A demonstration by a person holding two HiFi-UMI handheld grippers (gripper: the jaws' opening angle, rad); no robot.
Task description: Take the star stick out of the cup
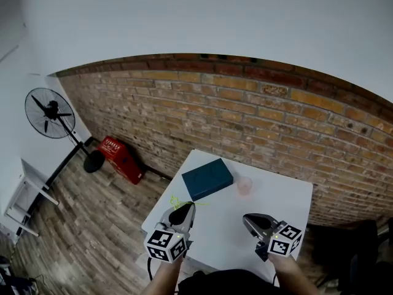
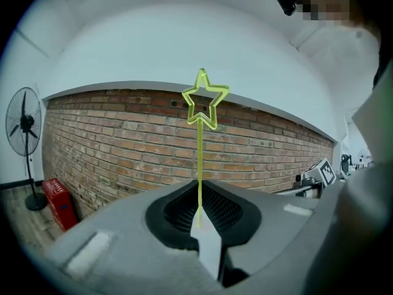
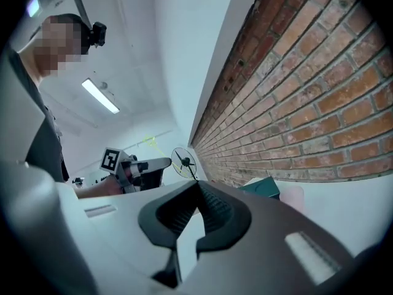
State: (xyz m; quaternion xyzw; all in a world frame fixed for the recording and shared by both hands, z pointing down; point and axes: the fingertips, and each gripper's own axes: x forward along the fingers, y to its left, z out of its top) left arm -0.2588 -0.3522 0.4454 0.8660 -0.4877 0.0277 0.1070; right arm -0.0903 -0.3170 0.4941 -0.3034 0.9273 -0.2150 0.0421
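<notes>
I'm clenching the left gripper on the star stick, lower end, long axis standing upright, star pointing up, right gripper sitting clenched, empty

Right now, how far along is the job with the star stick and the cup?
Mostly done: the star stick is out, pinched in the left tool, away from the pink cup standing beside the teal box on the table. The right tool is shut on nothing. Left, if anything: setting the stick down.
</notes>
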